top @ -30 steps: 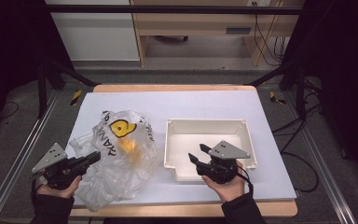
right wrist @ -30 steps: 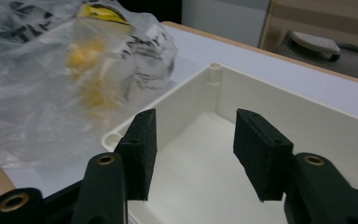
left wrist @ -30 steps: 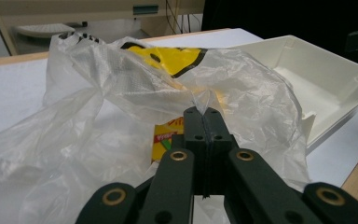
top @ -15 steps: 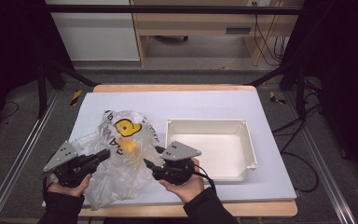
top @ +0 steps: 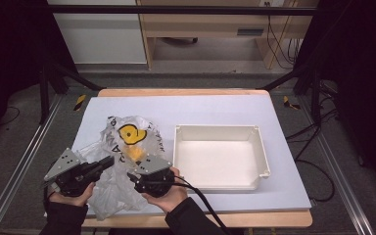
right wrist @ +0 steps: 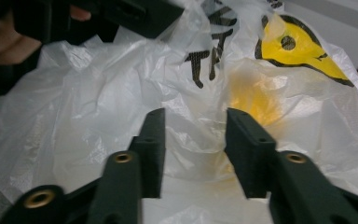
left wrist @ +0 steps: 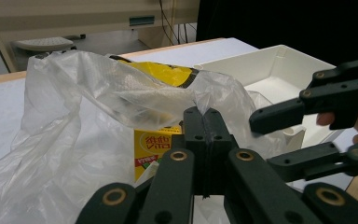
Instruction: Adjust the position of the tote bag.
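Fingers of the left gripper (top: 108,162) are clenched tight together on a fold of the clear plastic bag (top: 122,147); in the left gripper view the two black pads (left wrist: 206,135) meet with the film caught between them. That gripper sits at the near left corner of the white table (top: 215,105), held in the person's left hand (top: 68,193). The bag lies crumpled on the left half of the table, printed with a yellow mark and black lettering, and a yellow packet (left wrist: 156,147) shows through the film. Next along, the right gripper (top: 133,178) is at the bag's near right side. Its jaws have just been closing but stand apart, with bag film between them; contact cannot be confirmed. Farthest right, just beside the bag, rests a white tray (top: 262,152).
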